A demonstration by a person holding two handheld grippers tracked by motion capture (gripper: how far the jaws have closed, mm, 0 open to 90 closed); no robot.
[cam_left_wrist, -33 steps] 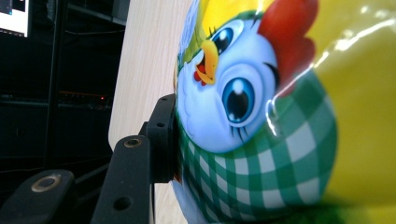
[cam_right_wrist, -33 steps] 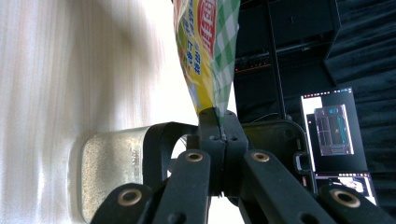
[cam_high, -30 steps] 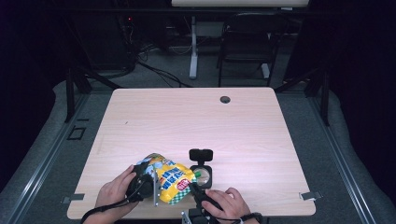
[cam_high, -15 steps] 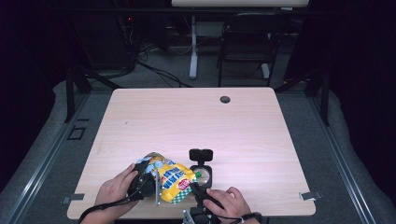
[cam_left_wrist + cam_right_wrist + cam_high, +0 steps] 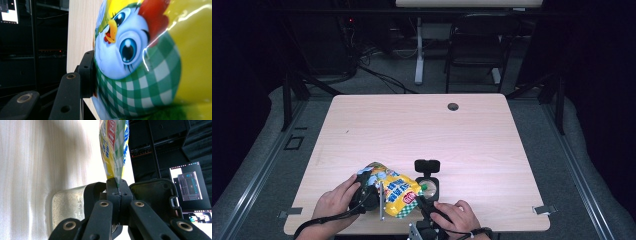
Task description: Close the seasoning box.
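A yellow snack bag (image 5: 396,190) with a cartoon chicken and green check print (image 5: 140,82) sits low over the table's front edge. My left gripper (image 5: 376,196) comes from the left and is shut on the bag's body. One black jaw presses into its side, and the bag hides the other. My right gripper (image 5: 117,185) is shut on the bag's thin sealed edge (image 5: 115,150), with both jaws meeting on it. In the high view the right gripper (image 5: 421,202) is at the bag's right corner.
A small clear glass container (image 5: 430,187) with its black hinged lid (image 5: 427,165) raised stands just right of the bag, close behind my right gripper's jaws (image 5: 67,207). The wooden table (image 5: 422,130) has a dark round grommet (image 5: 453,106) near its far edge. Chairs and cables lie beyond.
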